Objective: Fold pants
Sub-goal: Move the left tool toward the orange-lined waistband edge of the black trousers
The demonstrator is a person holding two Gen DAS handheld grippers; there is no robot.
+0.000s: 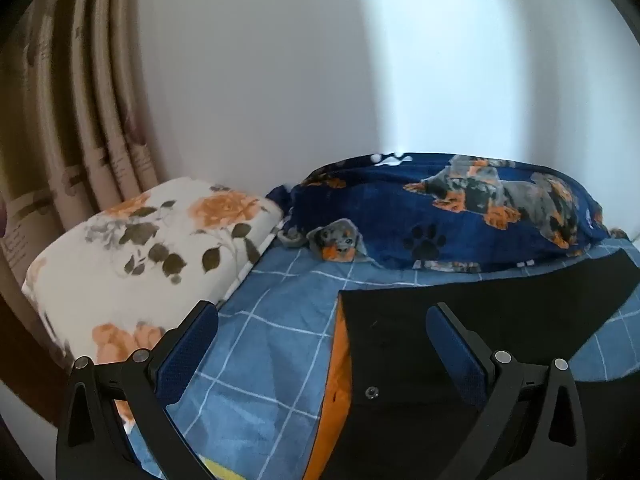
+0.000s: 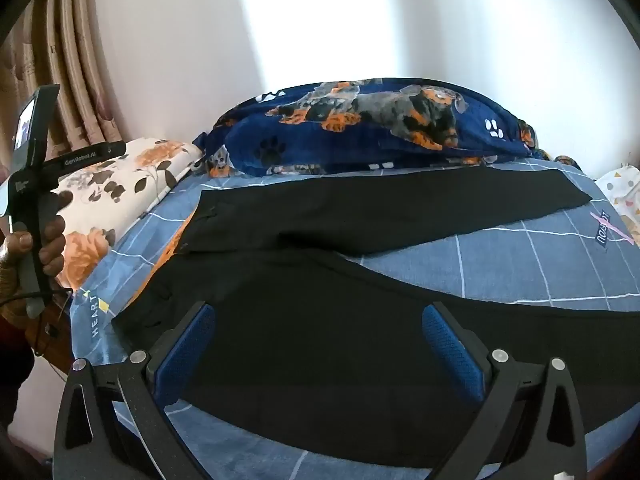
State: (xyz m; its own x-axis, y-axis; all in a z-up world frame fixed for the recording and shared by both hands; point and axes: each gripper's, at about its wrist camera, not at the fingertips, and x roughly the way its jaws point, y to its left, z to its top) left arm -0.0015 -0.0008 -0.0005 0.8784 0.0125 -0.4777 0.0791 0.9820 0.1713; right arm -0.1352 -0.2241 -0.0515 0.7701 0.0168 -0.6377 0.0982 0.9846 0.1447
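Black pants (image 2: 360,320) lie spread flat on the bed, waist at the left with orange lining (image 2: 176,246) showing, two legs running right; the far leg (image 2: 440,204) ends near the bed's right side. In the left wrist view the waist end (image 1: 460,320) with orange lining (image 1: 338,380) and a metal button (image 1: 372,392) lies under my left gripper (image 1: 322,328), which is open and empty above the waistband corner. My right gripper (image 2: 320,332) is open and empty above the near leg. The left gripper's body (image 2: 32,184), held in a hand, shows at the left of the right wrist view.
A blue checked bedsheet (image 2: 520,256) covers the bed. A white floral pillow (image 1: 140,248) lies at the left and a navy dog-print blanket (image 1: 460,216) along the wall. Beige curtains (image 1: 80,120) hang at the left. A white patterned cloth (image 2: 624,192) sits at the far right.
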